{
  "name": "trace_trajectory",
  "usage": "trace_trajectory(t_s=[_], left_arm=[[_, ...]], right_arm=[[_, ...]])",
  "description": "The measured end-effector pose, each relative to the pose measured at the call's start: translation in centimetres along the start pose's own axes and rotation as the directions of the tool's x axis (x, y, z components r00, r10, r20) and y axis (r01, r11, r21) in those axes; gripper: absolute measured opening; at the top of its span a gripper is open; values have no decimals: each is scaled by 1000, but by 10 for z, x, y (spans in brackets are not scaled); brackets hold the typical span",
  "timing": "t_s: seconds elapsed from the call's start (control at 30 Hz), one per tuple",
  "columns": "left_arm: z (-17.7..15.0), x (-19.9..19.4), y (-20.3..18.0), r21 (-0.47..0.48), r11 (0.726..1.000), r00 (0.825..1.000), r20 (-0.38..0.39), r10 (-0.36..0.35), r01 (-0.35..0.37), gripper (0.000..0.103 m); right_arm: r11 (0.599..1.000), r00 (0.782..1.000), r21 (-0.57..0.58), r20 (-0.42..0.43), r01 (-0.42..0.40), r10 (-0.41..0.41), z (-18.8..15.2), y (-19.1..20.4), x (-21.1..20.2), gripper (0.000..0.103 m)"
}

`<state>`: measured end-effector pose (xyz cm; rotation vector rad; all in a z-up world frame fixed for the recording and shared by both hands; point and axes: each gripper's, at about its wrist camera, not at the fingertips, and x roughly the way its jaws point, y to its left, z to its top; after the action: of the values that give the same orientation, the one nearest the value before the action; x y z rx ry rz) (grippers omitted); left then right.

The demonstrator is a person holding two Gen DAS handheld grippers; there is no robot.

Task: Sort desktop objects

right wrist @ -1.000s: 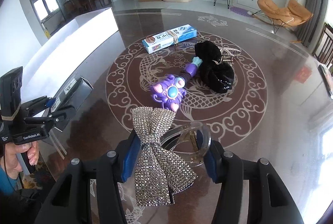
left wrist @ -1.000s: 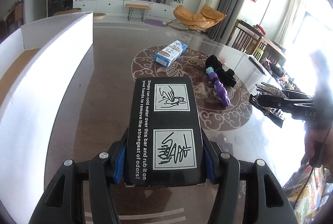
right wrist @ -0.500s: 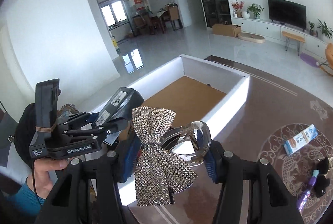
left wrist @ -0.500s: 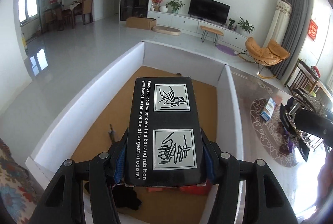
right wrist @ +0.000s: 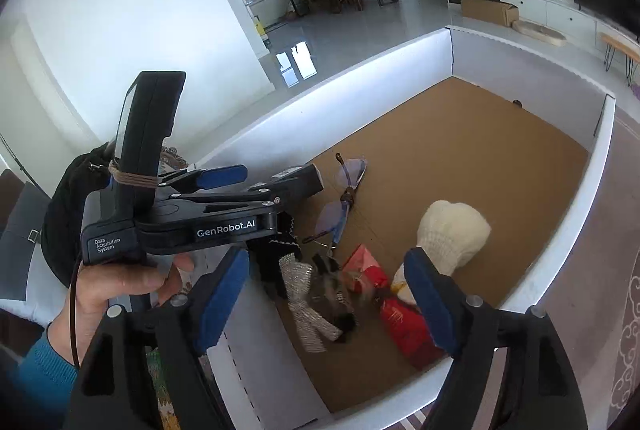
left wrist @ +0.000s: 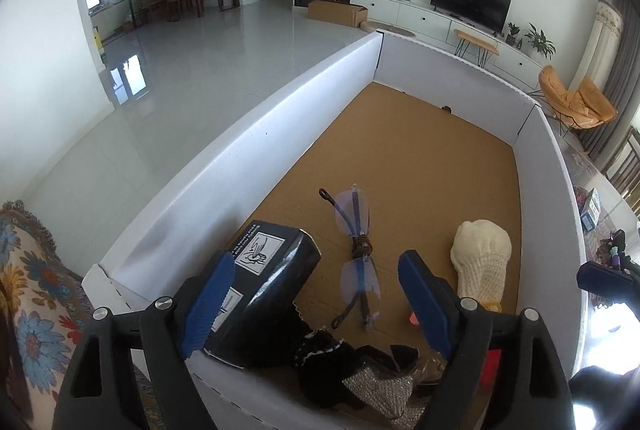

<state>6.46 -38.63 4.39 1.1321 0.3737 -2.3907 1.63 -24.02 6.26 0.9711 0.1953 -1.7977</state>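
A large white-walled box (left wrist: 248, 134) with a brown cardboard floor holds the sorted things. My left gripper (left wrist: 316, 298) is open above its near corner. The black soap-bar box (left wrist: 264, 290) lies loose and tilted under the left finger, against the near wall. My right gripper (right wrist: 326, 296) is open and empty over the same end. The rhinestone bow hair clip (right wrist: 308, 302) lies on the box floor below it, and also shows in the left wrist view (left wrist: 380, 390). The left gripper shows in the right wrist view (right wrist: 224, 186).
In the box lie blue-lensed glasses (left wrist: 356, 254), a cream knitted glove (left wrist: 480, 262), red packets (right wrist: 400, 314) and a black fabric item (left wrist: 320, 358). A floral cloth (left wrist: 32, 294) lies left of the box. The brown table (right wrist: 592, 318) runs along the right.
Both grippers have opened over the box. The black soap box has dropped from the left one and the rhinestone bow clip from the right one, both now lying inside.
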Motion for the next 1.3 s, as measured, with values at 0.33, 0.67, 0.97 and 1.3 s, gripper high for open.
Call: trace_trajectory(t_s=[0.33,0.67,0.97,1.3], left_arm=[[-19,-69,-111,175,961,967,98,-233,214,84],[-102,-60,-293,428,803,905,-103,-413,415,101],[-152,-3,-397,556,730,917,-205,-343,398,101],[-150,6,-429,561,729,917,-182,-354,393,103]], right_arm=[[936,911,91,218,340,-351,-89,-98,-112,102],[661,745,403,-86,633,-661,-255,-267,-230,102],[509,674,503,-226,699,-703,-308,-321,-278,102],[498,661,502,-217,707,-719,-309,-321,-272,103]])
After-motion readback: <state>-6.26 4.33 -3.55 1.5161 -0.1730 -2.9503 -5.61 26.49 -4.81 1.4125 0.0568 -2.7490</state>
